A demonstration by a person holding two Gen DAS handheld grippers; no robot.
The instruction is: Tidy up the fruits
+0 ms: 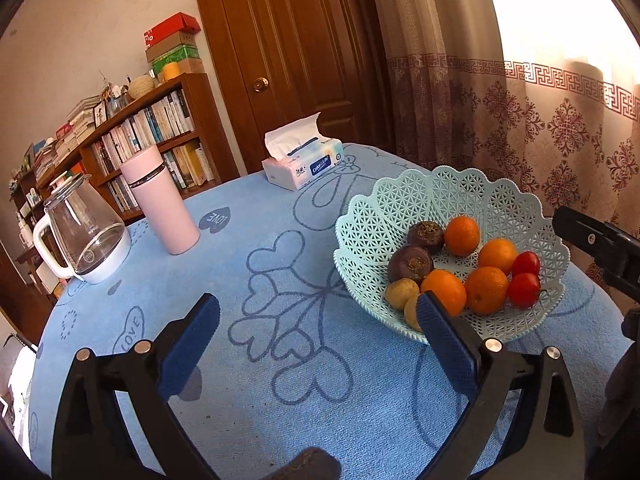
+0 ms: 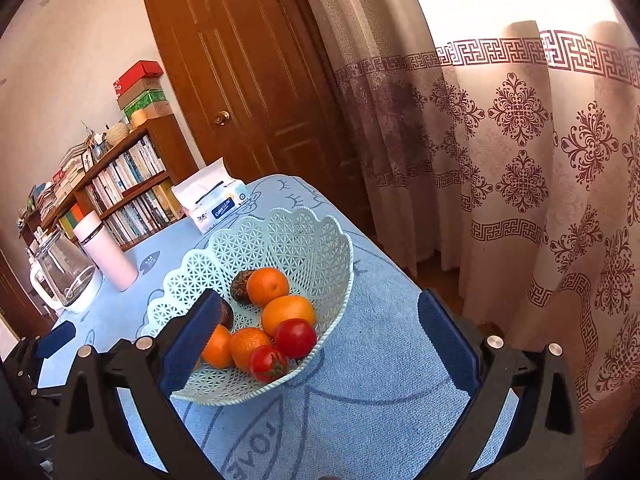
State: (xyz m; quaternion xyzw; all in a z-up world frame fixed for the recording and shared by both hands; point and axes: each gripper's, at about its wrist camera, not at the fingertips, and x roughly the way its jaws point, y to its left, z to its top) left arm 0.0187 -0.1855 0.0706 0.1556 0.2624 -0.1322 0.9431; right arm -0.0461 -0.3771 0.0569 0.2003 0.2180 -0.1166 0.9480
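Note:
A pale green lattice basket (image 1: 420,200) stands on the blue tablecloth. In it lie several oranges (image 1: 486,289), two red tomatoes (image 1: 524,289), two dark purple fruits (image 1: 410,264) and two small yellowish fruits (image 1: 401,293). My left gripper (image 1: 318,312) is open over bare cloth, its right finger in front of the basket's near-left rim. My right gripper (image 2: 320,304) is open too, with nothing between its fingers. Its left finger overlaps the basket (image 2: 280,240), hiding part of a dark fruit and an orange (image 2: 218,346). The tomatoes (image 2: 295,338) lie nearest to it.
A pink flask (image 1: 160,200), a glass kettle (image 1: 80,236) and a tissue pack (image 1: 304,164) stand at the table's far left. Behind them are a bookshelf (image 1: 152,132) and a wooden door (image 1: 296,52). A curtain (image 2: 520,184) hangs beyond the table's right edge.

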